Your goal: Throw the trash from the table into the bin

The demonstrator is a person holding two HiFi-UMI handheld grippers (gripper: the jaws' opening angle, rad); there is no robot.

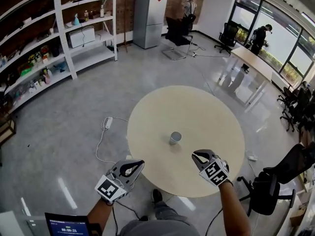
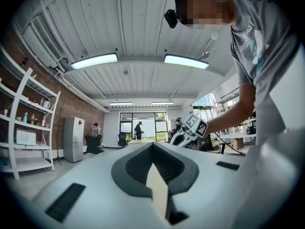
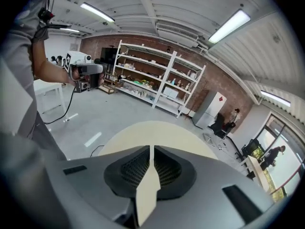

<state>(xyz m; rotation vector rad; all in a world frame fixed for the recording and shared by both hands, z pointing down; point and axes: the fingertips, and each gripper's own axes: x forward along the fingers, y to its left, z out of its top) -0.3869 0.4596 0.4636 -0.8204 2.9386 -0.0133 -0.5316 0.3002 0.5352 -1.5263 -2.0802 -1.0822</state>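
Round table (image 1: pixel 197 113) with cup (image 1: pixel 175 137), contents indistinct.

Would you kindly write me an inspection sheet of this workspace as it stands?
Surface: round beige table, bare apart from one item.
Job's things: a paper cup stands upright near the table's middle; no bin seen.
Clutter: nothing seen on the table.
Grippers: left claw shut and empty, at the table's near left edge; right claw shut and empty, over the near edge; neither touches the cup.
Cables: white power strip and its cord on the floor left of the table.
Surroundings: shelves, fridge, office chairs, a white desk, people far back.
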